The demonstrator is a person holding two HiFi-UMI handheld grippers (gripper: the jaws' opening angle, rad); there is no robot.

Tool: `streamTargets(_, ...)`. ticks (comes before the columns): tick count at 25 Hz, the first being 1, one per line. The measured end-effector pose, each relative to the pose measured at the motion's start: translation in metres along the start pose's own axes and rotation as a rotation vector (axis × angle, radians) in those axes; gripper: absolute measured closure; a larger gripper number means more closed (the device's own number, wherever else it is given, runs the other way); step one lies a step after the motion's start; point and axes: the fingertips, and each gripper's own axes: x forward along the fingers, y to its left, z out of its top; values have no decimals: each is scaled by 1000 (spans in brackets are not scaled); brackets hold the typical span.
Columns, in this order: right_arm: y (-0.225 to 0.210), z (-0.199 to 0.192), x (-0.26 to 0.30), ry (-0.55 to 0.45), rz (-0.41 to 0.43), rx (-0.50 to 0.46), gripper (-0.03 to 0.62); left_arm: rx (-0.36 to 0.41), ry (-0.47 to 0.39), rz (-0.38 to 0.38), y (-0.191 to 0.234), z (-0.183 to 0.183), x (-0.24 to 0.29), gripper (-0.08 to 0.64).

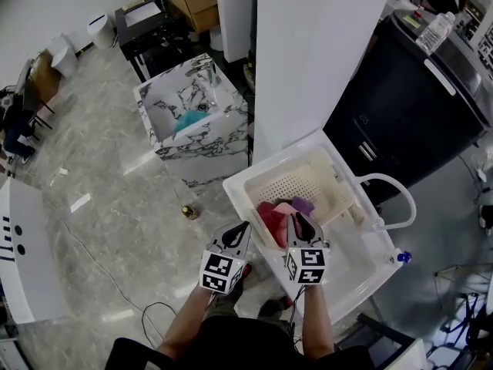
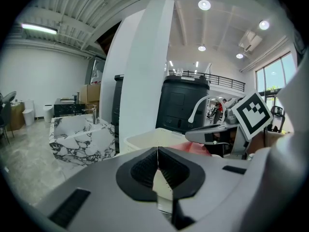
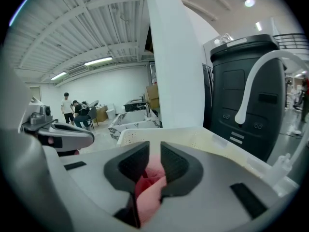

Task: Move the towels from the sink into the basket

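**A:** Start with the right gripper (image 3: 154,153). Its jaws are only narrowly parted, with a fold of pink towel (image 3: 146,190) pinched between the pads, loosely by the look. It hangs over the near end of the basket (image 1: 302,185).

**B:** And the left gripper (image 2: 158,154)?

**A:** Its jaws are together with nothing in them. It sits just beside the right one, over the near rim of the white basin (image 1: 362,262) that holds the basket. The tap (image 1: 394,187) is at the basin's far side.

**B:** What could go wrong from here?

**A:** I reckon the pink towel could snag on a pad when the jaws part and get dragged back out as the hand lifts. It could also slump over the basket's near wall, because it sits at the edge. It lies there with the red towel (image 1: 269,220) and the purple towel (image 1: 303,204).

**B:** Is anything left to move?

**A:** A teal towel (image 1: 187,120) lies in the marble sink (image 1: 202,141), well apart across the floor. By that I'd say the job isn't finished.

**B:** Does anything stand in the way?

**A:** The white pillar (image 1: 308,60) stands just beside both basin and sink, with its corner near the path. A small brass thing (image 1: 189,211) and a cable (image 1: 92,257) lie on the floor that way, and a foot could catch either. The black machine (image 1: 400,99) beyond is off the route.
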Motion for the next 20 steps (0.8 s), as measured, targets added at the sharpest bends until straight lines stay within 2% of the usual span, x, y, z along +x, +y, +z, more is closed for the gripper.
streamTargets(2, 4, 3, -1, -11, 24, -2, 415, 2, -3, -3, -1, 2, 0, 552)
streamTargets(12, -1, 9, -20, -43, 2, -10, 403, 25, -23, -44, -21, 10, 1, 552)
streamTargets(20, -25, 16, -58, -103, -84, 28, 403, 80, -56, -137, -56, 28, 8, 552)
